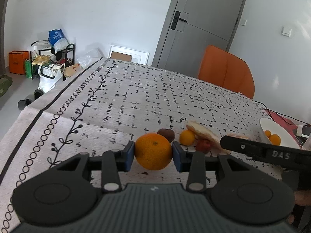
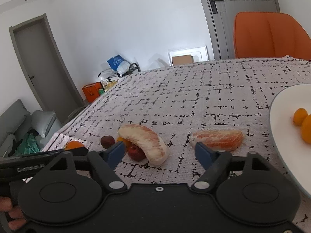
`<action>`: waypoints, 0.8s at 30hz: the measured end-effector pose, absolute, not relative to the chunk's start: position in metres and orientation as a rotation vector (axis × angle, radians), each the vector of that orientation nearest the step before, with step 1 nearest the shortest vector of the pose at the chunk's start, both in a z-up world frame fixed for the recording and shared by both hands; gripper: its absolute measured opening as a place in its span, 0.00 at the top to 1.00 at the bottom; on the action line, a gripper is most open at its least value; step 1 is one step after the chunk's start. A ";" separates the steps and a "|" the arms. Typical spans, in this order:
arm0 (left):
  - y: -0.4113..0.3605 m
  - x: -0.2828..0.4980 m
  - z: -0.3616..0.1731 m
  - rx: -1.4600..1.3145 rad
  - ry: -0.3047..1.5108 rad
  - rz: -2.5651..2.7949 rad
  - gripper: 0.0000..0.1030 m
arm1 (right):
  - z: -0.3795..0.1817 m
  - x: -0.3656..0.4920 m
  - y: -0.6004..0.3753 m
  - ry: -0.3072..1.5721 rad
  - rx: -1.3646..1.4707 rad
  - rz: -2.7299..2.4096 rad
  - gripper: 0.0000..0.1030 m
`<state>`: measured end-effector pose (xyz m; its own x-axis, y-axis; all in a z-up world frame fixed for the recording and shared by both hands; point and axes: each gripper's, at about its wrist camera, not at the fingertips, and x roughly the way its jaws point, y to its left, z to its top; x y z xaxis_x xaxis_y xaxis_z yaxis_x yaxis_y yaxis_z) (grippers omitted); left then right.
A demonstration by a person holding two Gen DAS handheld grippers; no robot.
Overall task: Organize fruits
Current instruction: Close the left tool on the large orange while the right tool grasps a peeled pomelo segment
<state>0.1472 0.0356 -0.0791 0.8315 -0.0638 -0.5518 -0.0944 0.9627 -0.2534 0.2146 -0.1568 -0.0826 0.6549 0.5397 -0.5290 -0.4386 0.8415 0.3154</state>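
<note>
Left wrist view: left tongs (image 1: 153, 156) clamped on an orange (image 1: 153, 151), blue pads (image 1: 129, 156) pressed to both its sides; orange lifted clear of the cloth, round, bright, pitted skin, small stem scar facing the camera.
Right wrist view: right tongs (image 2: 160, 152) standing apart, nothing gripped between the pads (image 2: 114, 153); low over the counter (image 2: 175, 97).
Between the right pads: end of a peeled pomelo segment (image 2: 144, 142), pale with pink streaks, curved, lying on the cloth; contact with the pads not visible.
Second pomelo segment (image 2: 217, 139): pinker, lying just beyond the right-hand pad, close to the white plate (image 2: 279, 120).
Small fruits by the first segment: red date (image 2: 136, 152) tucked against its underside, dark date (image 2: 106, 141) a little to the left, small kumquat (image 2: 124, 141) behind the left-hand pad.
Plate: at the right edge of the counter, holding two small orange fruits (image 2: 300, 116).
Counter cover: white cloth with broken black grid print, vine and ring border along one side.
Cross-check: dark body of the right tool visible at the right of the left wrist view, over the fruit cluster.
Background: orange chair (image 2: 270, 35) behind the counter, grey door beyond.
</note>
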 end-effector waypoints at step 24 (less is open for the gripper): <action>0.050 0.131 -0.074 -0.280 0.575 0.050 0.61 | -0.089 0.229 -0.140 0.682 0.197 0.621 0.70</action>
